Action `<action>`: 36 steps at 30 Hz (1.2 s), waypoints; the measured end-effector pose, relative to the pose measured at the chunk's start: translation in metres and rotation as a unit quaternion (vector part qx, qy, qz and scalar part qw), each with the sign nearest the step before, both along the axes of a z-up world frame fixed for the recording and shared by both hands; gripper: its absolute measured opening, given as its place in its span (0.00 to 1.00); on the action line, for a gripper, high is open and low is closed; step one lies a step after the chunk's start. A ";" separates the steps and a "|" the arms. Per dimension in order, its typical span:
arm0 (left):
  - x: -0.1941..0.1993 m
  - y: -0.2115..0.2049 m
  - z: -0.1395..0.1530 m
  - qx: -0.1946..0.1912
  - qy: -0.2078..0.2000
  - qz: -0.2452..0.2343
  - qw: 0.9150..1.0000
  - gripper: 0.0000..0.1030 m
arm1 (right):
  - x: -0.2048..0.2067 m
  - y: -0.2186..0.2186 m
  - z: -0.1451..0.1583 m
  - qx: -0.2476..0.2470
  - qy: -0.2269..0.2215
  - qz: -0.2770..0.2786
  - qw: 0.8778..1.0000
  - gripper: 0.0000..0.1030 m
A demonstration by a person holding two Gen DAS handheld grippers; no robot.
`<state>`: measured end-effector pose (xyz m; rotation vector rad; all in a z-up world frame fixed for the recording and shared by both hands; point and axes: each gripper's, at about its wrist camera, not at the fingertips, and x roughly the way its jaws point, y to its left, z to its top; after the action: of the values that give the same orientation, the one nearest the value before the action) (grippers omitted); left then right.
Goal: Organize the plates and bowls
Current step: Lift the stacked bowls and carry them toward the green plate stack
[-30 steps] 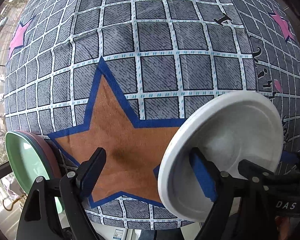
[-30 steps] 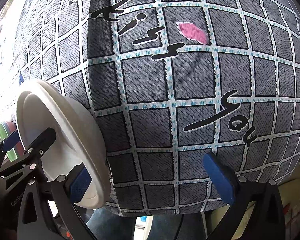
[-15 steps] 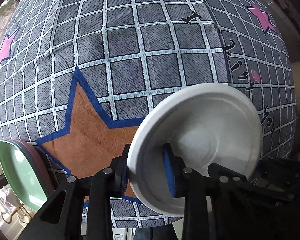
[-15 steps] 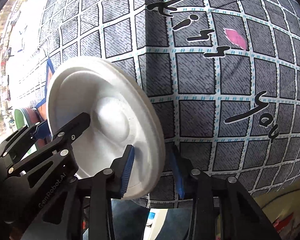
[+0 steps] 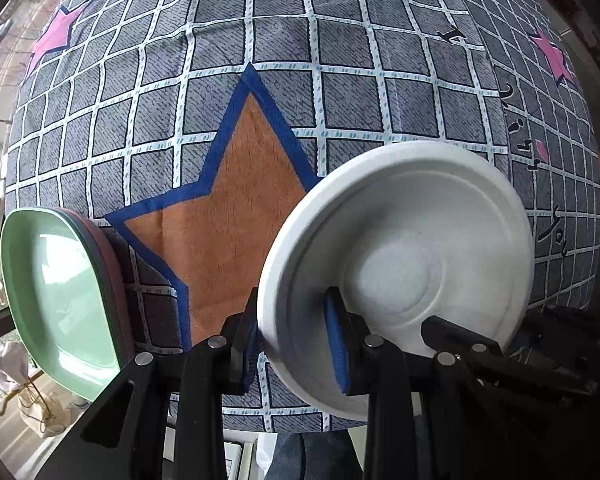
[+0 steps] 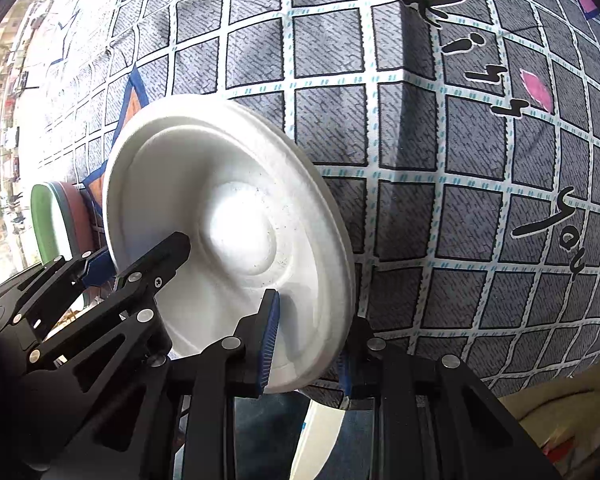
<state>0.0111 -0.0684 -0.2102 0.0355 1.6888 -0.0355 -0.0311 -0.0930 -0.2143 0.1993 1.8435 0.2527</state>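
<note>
White and matte, the foam plate [image 5: 400, 264] is now pinched at its rim from both sides: a second ago both sets of jaws stood wide, and now the left gripper [image 5: 292, 344] and the right gripper [image 6: 306, 344] have each closed narrow onto its edge, blue pads against top and underside. The plate has come off the patterned cloth [image 5: 260, 80] and tilts up above it, over the edge of the orange star [image 5: 236, 216]. That suggests the pick-up is done and the carry toward the stack can begin. The plate is round, with a stepped rim and a raised centre ring, faintly speckled. Off to the left a glossy green plate [image 5: 56, 288] sits on a reddish-brown one [image 5: 116, 276], both with rounded corners.
</note>
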 end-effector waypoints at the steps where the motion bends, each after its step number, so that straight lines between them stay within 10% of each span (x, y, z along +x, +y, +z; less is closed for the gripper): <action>1: -0.002 0.007 -0.001 0.002 -0.001 0.006 1.000 0.32 | -0.001 0.009 -0.001 0.001 0.000 0.007 1.000 0.27; 16: -0.020 0.082 -0.006 0.012 -0.009 0.054 0.998 0.32 | -0.014 0.147 -0.016 0.005 -0.006 0.059 0.998 0.28; 36: -0.017 0.053 0.040 -0.002 -0.032 0.043 0.999 0.30 | -0.016 0.127 0.007 0.005 -0.017 0.046 0.999 0.28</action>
<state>-0.0061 -0.0151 -0.1700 -0.0381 1.6242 0.0263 -0.0468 0.0339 -0.2070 0.1172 1.8196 0.3270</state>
